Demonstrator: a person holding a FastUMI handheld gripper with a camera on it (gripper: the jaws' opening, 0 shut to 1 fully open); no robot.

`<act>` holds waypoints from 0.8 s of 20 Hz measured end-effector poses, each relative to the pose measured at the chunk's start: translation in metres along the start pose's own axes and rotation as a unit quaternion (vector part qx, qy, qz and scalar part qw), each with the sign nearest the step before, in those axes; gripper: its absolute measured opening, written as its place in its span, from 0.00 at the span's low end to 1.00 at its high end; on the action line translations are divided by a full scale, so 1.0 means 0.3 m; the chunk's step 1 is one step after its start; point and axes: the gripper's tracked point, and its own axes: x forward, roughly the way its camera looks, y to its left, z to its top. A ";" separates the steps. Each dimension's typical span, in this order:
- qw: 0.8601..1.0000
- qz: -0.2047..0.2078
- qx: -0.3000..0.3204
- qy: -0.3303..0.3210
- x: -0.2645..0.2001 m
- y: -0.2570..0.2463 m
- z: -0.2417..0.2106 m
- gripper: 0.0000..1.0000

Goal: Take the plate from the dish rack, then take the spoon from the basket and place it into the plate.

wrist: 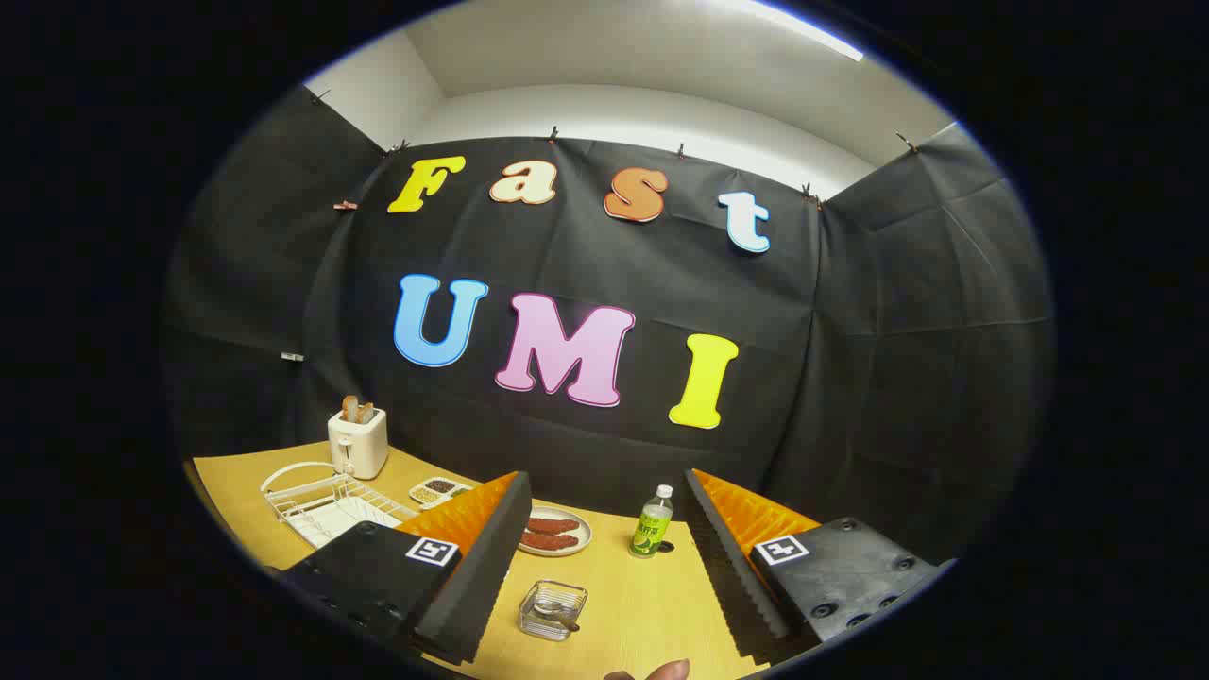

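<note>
A: Quick rundown, left to right?

B: Far left at the back of the table point(614, 595) there's a toaster point(358, 442) w/ bread slices sticking up out of it. Just in front of that, the white wire dish rack point(326, 503). My left finger point(472, 567) hides its near corner. I see a pale flat thing lying in it, can't tell if that's the plate I'm after.

A: And next?

B: A small divided dish point(439, 490) w/ dark & light bits in it, right behind my left finger's tip. Then a round plate point(555, 533) w/ two reddish-brown pieces on it, partly tucked behind that same finger.

A: The spoon?

B: In the small clear basket point(553, 609). The spoon point(557, 614) lies inside it. Basket sits between my fingers, closer to the left one, not touching either.

A: Your gripper point(604, 557)?

B: Fingers spread wide apart, nothing held btwn them. Foam pads face each other across bare tabletop.

A: Right side?

B: Green-labelled bottle point(652, 522) w/ white cap, upright, just beside my right finger point(732, 567) on its inner side, farther back than the basket. Also a fingertip point(669, 670) of someone's hand pokes in at the near edge of the table, btwn my fingers.
</note>
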 end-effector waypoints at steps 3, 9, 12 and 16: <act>1.000 -0.004 0.000 -0.001 -0.001 -0.009 0.005 0.98; 0.999 -0.004 0.026 0.018 0.006 0.024 -0.023 0.98; 0.999 0.000 0.036 0.026 0.008 0.038 -0.034 0.98; 0.999 -0.022 0.037 0.027 0.013 0.021 -0.029 0.98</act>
